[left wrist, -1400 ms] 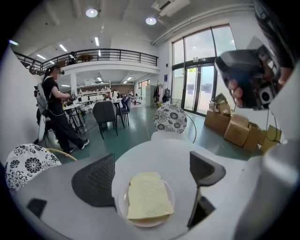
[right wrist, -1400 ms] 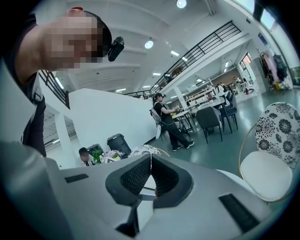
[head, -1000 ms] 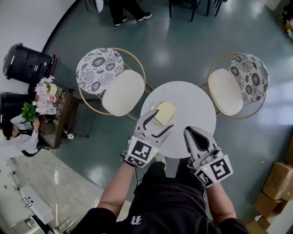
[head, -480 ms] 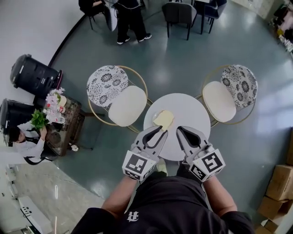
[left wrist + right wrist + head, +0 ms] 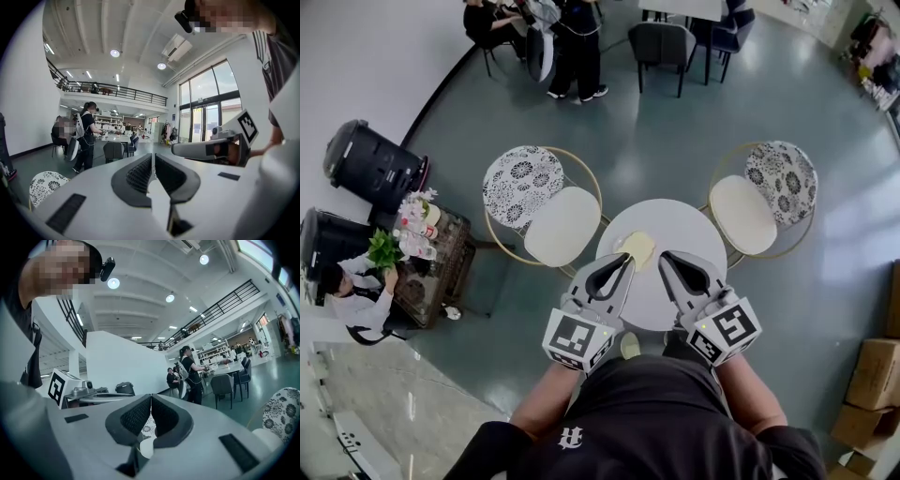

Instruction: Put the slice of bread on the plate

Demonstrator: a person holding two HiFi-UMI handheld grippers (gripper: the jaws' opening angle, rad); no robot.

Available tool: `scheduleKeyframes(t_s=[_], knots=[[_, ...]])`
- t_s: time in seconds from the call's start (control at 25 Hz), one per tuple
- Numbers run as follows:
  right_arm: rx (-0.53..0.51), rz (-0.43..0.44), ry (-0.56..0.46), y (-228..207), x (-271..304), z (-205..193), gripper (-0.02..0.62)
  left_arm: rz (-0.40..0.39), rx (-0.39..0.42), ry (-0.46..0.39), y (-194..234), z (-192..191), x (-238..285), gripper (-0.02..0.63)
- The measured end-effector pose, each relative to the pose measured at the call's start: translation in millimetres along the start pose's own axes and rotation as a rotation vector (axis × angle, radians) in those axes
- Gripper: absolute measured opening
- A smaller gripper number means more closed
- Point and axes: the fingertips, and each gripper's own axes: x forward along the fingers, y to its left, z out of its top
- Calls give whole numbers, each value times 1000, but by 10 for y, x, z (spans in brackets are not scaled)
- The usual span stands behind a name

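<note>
Both pairs hovered side by side over the near half of the round white table (image 5: 694,234). The left tongs (image 5: 624,261) had their jaws pressed together with nothing between them, and the right tongs (image 5: 666,259) were closed and empty too. The slice of bread (image 5: 637,248) lay flat on the far left part of the table, just beyond the left tongs' tip. Whether a plate sat under it, I couldn't tell. A left chair (image 5: 553,225) and a right chair (image 5: 748,214) flanked the table.
</note>
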Motion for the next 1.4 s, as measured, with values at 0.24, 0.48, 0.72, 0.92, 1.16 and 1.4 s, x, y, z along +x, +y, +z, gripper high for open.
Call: scheduleKeyframes(t_s=[0.24,0.48,0.72,0.92,1.16,1.4], knots=[[-22,16,-30,147,-3,173,7,22,17,-22,-88,145,-113,6],[-50,18,-32,219,37,268,6,20,14,-60,-99,267,-171,6],[-85,10,-8,261,47,222,6,25,-1,-77,-87,273,-207,6],[-90,7,-4,278,41,234,6,27,-2,-75,-81,245,-231,6],[-93,5,-2,276,-4,212,6,30,5,-66,-122,190,-236,6],[-97,8,1,265,-16,241,6,29,-1,-66,-155,217,-215,6]])
